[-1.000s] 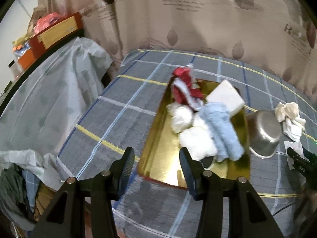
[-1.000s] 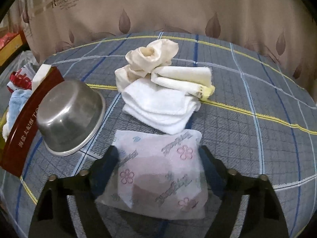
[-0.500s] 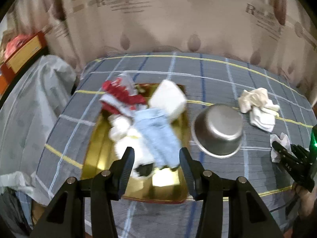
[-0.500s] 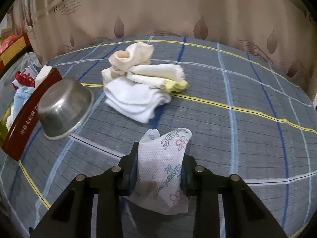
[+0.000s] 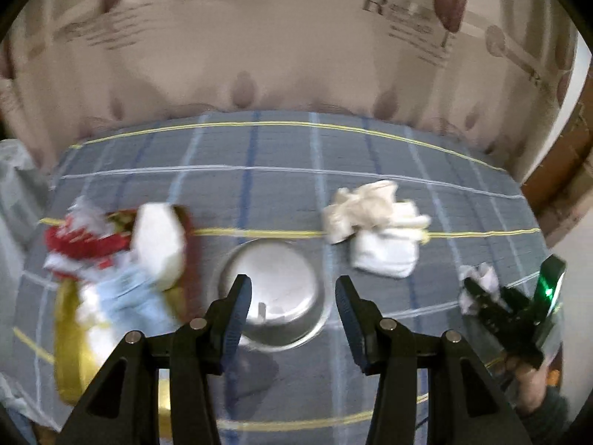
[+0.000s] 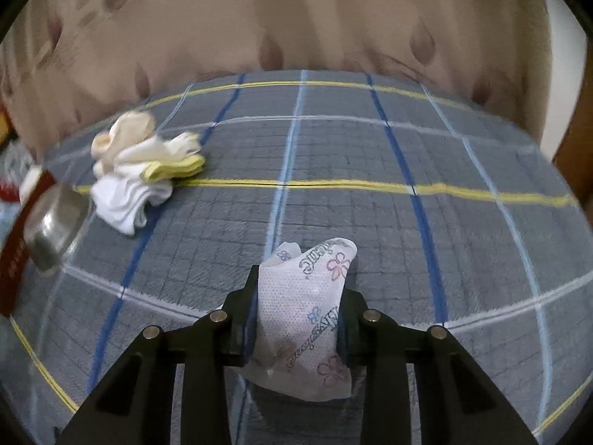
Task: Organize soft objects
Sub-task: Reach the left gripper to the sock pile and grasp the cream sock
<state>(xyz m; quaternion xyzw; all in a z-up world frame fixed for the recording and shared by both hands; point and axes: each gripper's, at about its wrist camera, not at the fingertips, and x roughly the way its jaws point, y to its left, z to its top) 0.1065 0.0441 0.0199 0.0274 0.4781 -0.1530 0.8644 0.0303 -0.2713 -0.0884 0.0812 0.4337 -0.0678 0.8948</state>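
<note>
My right gripper (image 6: 298,306) is shut on a white tissue pack with flower print (image 6: 307,319) and holds it off the checked cloth; it also shows in the left wrist view (image 5: 478,289). A pile of white and cream cloths (image 6: 141,170) lies at the left, also in the left wrist view (image 5: 378,233). My left gripper (image 5: 292,311) is open and empty above an upturned steel bowl (image 5: 274,289). A gold tray (image 5: 70,363) at the left holds red, white and light-blue soft things (image 5: 122,259).
The grey checked tablecloth (image 6: 370,155) covers the table, with a beige curtain (image 5: 259,55) behind. The steel bowl (image 6: 52,226) and the tray's red side (image 6: 11,270) lie at the left edge of the right wrist view. A hand (image 5: 530,378) holds the right gripper.
My right gripper has closed on the tissue pack and lifted it. My left gripper has swung right, from over the tray to over the steel bowl.
</note>
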